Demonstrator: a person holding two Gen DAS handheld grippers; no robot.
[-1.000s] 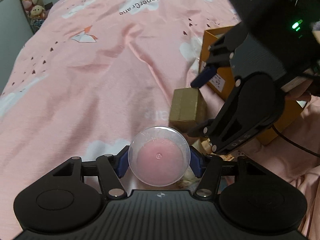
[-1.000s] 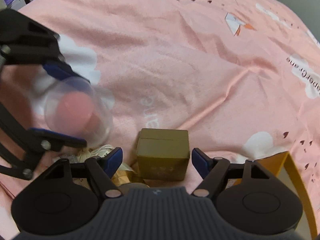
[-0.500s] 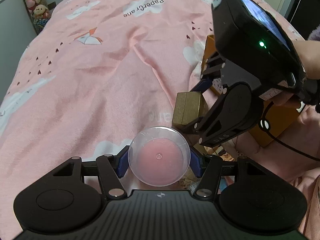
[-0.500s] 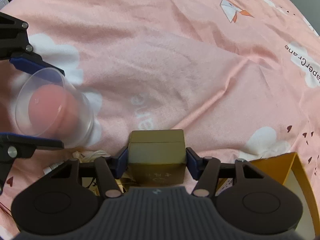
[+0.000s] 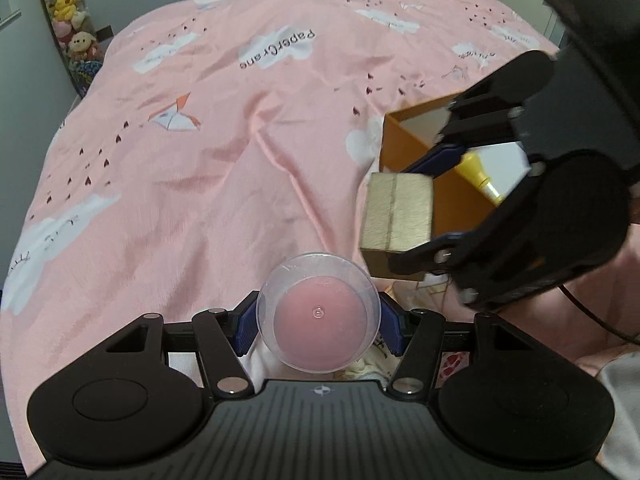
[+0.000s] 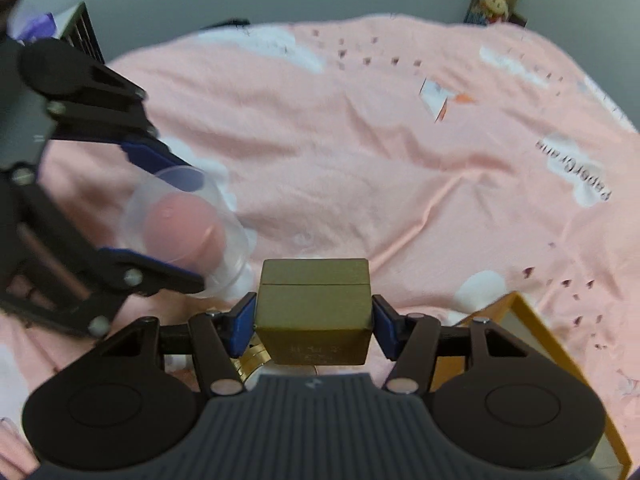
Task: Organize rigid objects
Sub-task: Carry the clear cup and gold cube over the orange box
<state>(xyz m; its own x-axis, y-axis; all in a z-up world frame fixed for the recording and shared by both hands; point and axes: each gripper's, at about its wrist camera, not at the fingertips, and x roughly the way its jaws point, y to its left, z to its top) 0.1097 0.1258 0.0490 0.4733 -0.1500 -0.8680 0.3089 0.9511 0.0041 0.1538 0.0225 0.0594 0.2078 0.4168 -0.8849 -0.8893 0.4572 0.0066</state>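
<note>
Tongs in both my hands are loaded. My left gripper (image 5: 318, 322) has its blue pads (image 5: 245, 326) pressed against the sides of a clear plastic cup (image 5: 318, 312), low in the centre of the left wrist view, with the cup's open mouth facing the camera and its pinkish bottom showing through. In the right wrist view that same cup (image 6: 186, 220) sits at centre left, lying on its side between the left gripper's (image 6: 168, 216) two black arms, off the bedspread.

My right gripper (image 6: 314, 322) is clamped on a small gold box (image 6: 314, 308), bottom centre of its own view, a blue pad touching each side of it and a lid seam running across near its top. From the left wrist camera the gold box (image 5: 396, 216) appears at centre right, held clear of the bedding by the right gripper (image 5: 424, 208), just in front of an open orange box (image 5: 408, 148).

The orange box stands on the pink bedspread (image 5: 200, 160) at the right of that frame; inside it I can see a white carton (image 5: 502, 166) and a yellow tube (image 5: 478, 176). In the right wrist view only a corner of the orange box (image 6: 560, 360) shows at lower right. The bedspread carries white clouds, small dark hearts and the words "PaperCrane". Plush toys (image 5: 66, 8) are stacked at the upper left of the left view. Under the left gripper some pale bits lie on the bedding, too hidden to name.
</note>
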